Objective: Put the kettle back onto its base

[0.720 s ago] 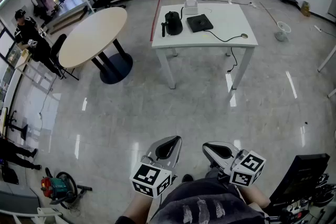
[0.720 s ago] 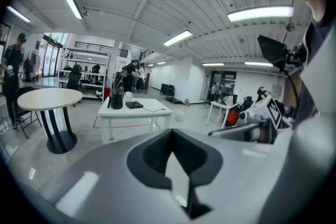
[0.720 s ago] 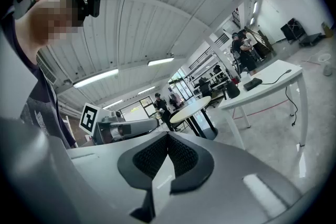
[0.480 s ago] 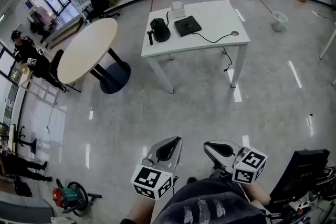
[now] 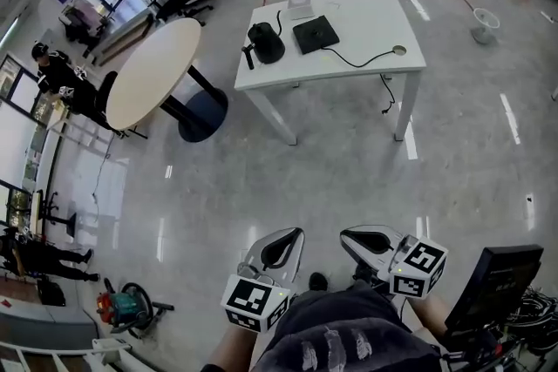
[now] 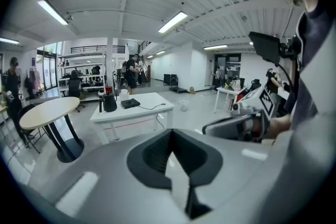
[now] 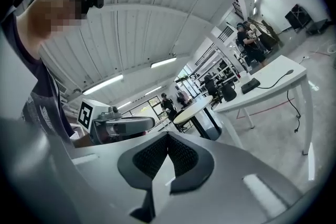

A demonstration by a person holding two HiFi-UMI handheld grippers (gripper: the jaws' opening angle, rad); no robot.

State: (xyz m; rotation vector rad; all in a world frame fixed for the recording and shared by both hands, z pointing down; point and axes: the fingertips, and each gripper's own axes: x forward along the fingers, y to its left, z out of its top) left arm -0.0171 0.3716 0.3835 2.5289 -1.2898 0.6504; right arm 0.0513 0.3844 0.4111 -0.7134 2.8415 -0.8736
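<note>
The black kettle point(image 5: 264, 42) stands on a white table point(image 5: 366, 35) far across the floor, just left of its flat black base point(image 5: 315, 34). Both grippers are held low against the person's body, far from the table. My left gripper point(image 5: 281, 241) is shut with nothing between its pads. My right gripper point(image 5: 366, 238) beside it is shut and empty too. The left gripper view shows the kettle point(image 6: 109, 103) and base point(image 6: 130, 103) small in the distance, with my left gripper point(image 6: 173, 136) in front. In the right gripper view the kettle point(image 7: 228, 93) stands beyond my right gripper point(image 7: 169, 141).
A round beige table point(image 5: 157, 70) on a dark foot stands left of the white one, with a seated person point(image 5: 57, 74) beyond it. A white box point(image 5: 300, 4) and a black cable point(image 5: 366, 58) lie on the white table. A vacuum cleaner point(image 5: 122, 309) sits at lower left, dark equipment point(image 5: 501, 287) at lower right.
The head view has shifted, and the white table now looks slightly larger. Both grippers stay shut in front of the body.
</note>
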